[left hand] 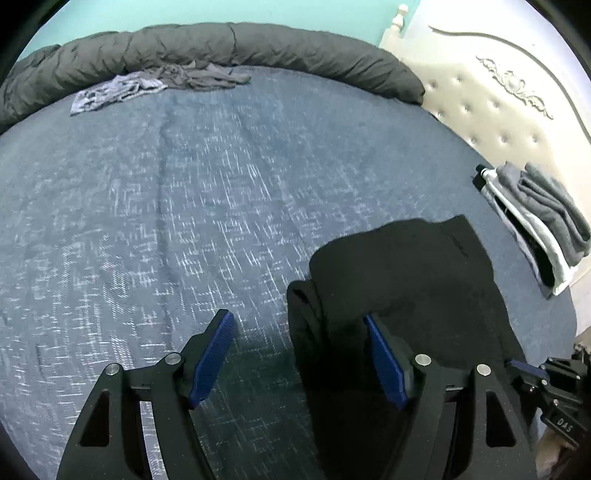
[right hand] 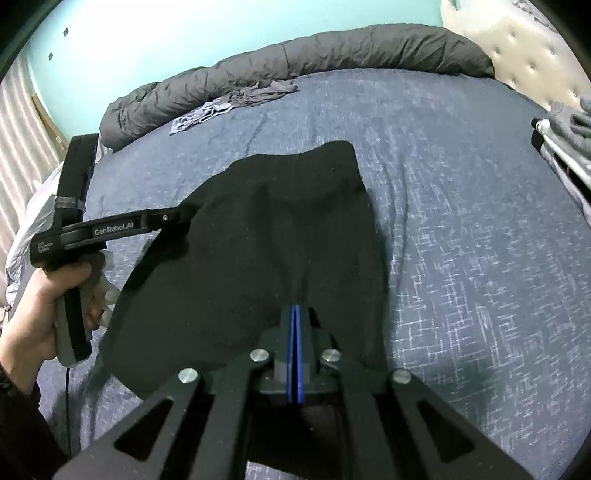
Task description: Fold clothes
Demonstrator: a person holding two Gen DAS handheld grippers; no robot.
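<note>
Blue bedcover [left hand: 184, 203] lay over the whole bed, with a teal wall [left hand: 184, 11] behind and a white padded headboard [left hand: 498, 110] at one side. No box, basket or bag was in sight.

One black garment [right hand: 258, 236] lay on the bedcover, partly folded, right in front of both tongs. The right gripper [right hand: 294, 317] was pinched tight on its near edge, the blue pads pressed together with cloth between them. The left gripper [left hand: 299, 354] had its two blue pads spread wide, and a bunched corner of the black garment sat in the gap between them. Seen from the right wrist, a hand [right hand: 40, 295] held the left gripper's handle at the left edge of the garment.

One long rolled grey blanket [left hand: 240, 48] ran along the far edge of the bed. Just in front of it lay two loose clothes, touching each other: a crumpled grey one [left hand: 207, 77] and a pale patterned one [left hand: 114, 92]. One stack of folded clothes [left hand: 535, 221] sat near the headboard, well apart from the black garment. Nothing lay between the tongs and the far clothes.
</note>
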